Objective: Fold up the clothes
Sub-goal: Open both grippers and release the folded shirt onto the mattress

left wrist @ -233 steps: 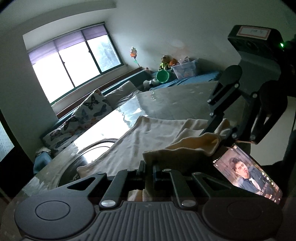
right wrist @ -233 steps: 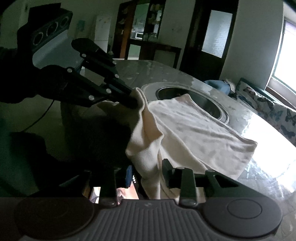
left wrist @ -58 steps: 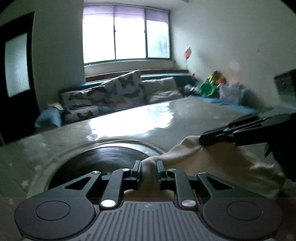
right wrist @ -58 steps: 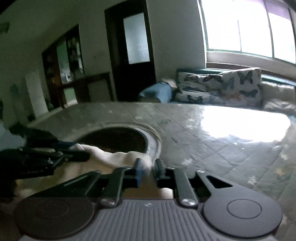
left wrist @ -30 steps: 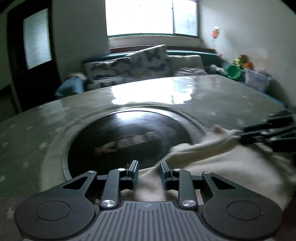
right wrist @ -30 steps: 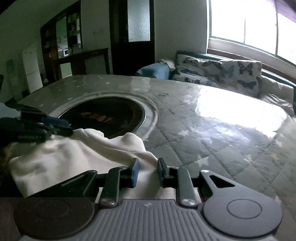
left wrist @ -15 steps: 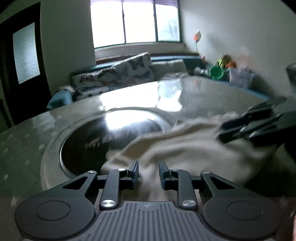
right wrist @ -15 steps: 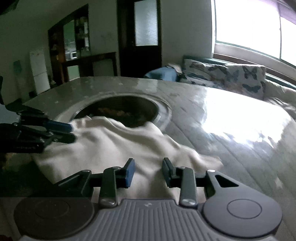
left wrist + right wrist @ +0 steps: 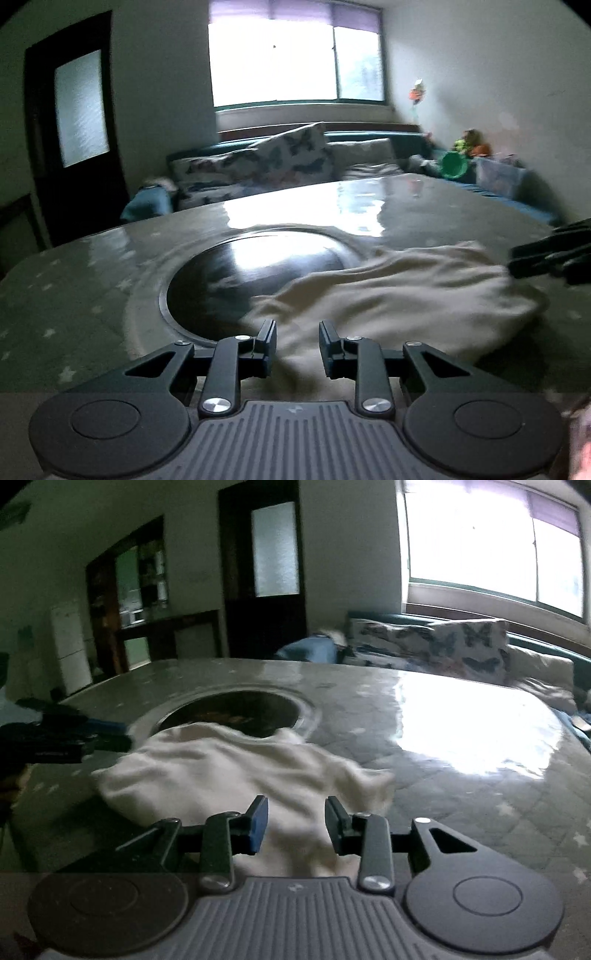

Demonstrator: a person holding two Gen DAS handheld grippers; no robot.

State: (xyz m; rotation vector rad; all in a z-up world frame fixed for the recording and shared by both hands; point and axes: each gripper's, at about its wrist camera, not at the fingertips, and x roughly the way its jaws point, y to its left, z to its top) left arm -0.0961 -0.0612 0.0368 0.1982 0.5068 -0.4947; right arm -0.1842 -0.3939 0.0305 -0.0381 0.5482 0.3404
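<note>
A cream garment [image 9: 399,295] lies folded in a loose heap on the grey quilted table [image 9: 74,288], partly over the dark round inset [image 9: 229,280]. My left gripper [image 9: 297,343] is open, just above the near edge of the cloth, holding nothing. My right gripper [image 9: 295,821] is open over the same garment [image 9: 229,768] from the other side, empty. The right gripper's fingers [image 9: 554,254] show at the right edge of the left wrist view. The left gripper's fingers [image 9: 70,738] show at the left edge of the right wrist view.
The round inset [image 9: 236,712] sits in the table's middle. A sofa with butterfly cushions [image 9: 266,166] stands under the window behind the table. A dark door [image 9: 266,572] and a cabinet [image 9: 140,590] are at the back. Toys and a clear box [image 9: 495,177] are far right.
Both grippers have opened wider and let go of the garment. They have drawn back slightly, and the cloth now rests on the table by itself.
</note>
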